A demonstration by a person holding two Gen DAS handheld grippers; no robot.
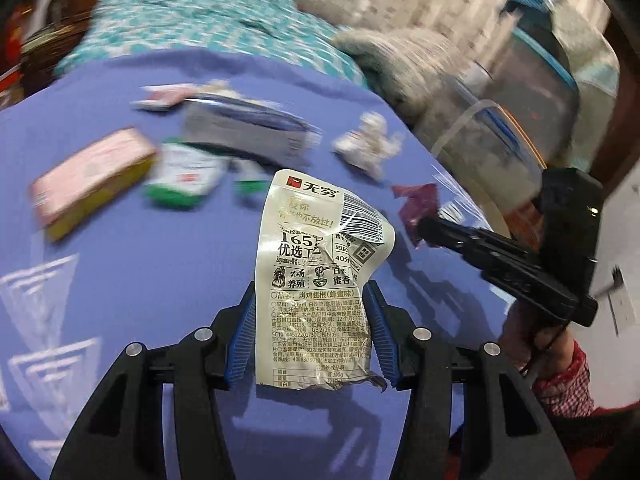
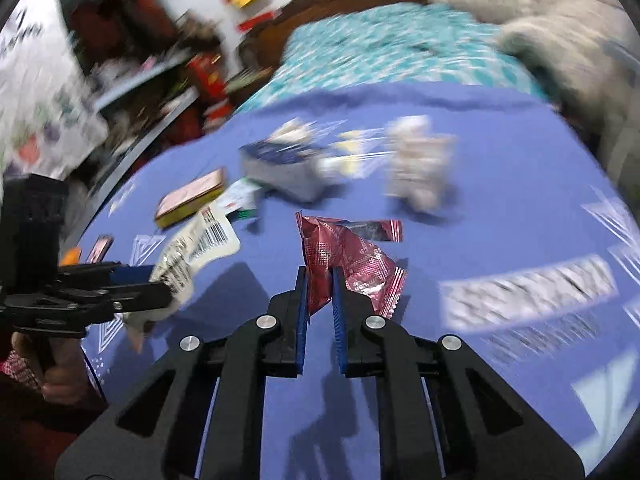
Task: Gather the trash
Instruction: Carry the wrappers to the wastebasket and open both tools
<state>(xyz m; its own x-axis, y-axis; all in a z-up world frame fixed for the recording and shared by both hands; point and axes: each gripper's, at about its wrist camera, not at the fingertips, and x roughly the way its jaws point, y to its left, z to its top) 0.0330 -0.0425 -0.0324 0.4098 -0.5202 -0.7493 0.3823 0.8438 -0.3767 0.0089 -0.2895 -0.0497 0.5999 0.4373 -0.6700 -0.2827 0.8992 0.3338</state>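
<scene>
Wrappers were in hand: left gripper clamped a white packet, right gripper pinched nearly shut on a red wrapper, while boxes and tissue lay uncollected on the blue cloth.

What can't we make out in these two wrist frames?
- Left wrist view: print on the pink box and green packet is lost to motion blur.
- Left wrist view: the red wrapper is partly hidden by the right gripper.
- Right wrist view: the lower part of the white packet is hidden by the left gripper.
- Right wrist view: the crumpled tissue is smeared.
- Neither view shows a bin.
</scene>
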